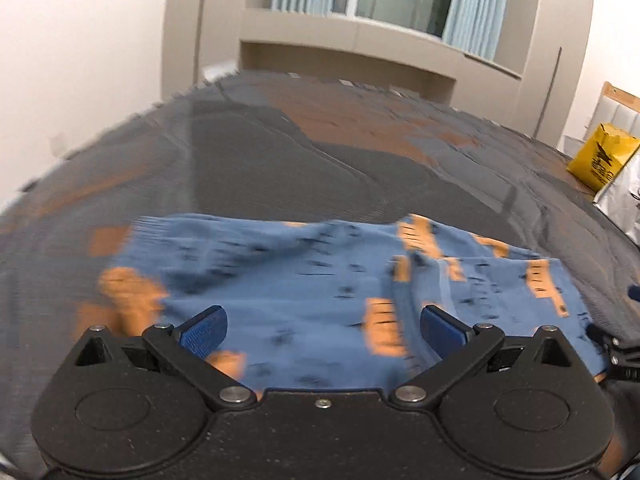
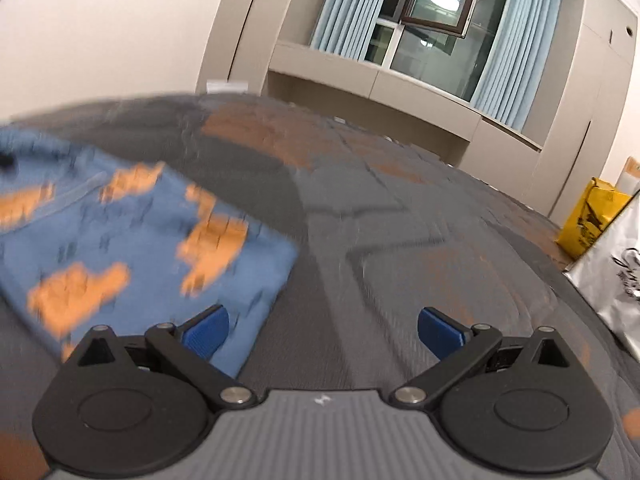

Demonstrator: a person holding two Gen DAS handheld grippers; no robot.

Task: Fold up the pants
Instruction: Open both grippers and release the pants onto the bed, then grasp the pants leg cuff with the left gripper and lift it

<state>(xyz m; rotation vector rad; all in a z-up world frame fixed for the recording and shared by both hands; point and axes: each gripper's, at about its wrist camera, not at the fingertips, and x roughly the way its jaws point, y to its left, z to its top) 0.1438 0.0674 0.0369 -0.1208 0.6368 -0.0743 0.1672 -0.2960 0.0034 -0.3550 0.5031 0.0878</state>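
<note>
The blue pants (image 1: 312, 280) with orange and black prints lie bunched in folds on a grey and orange quilted bed (image 1: 280, 152). My left gripper (image 1: 322, 330) is open and empty, low over the near part of the pants. In the right wrist view the pants (image 2: 120, 240) lie at the left, with a corner reaching under the left finger (image 2: 206, 332). My right gripper (image 2: 322, 334) is open and empty, over the bare bed cover (image 2: 380, 248) just right of the pants. Both views are blurred by motion.
A yellow bag (image 1: 602, 156) and a silver bag (image 1: 624, 204) stand at the bed's right edge; they also show in the right wrist view, yellow bag (image 2: 588, 216) and silver bag (image 2: 616, 276). Beyond the bed are beige cabinets and a curtained window (image 2: 432, 28).
</note>
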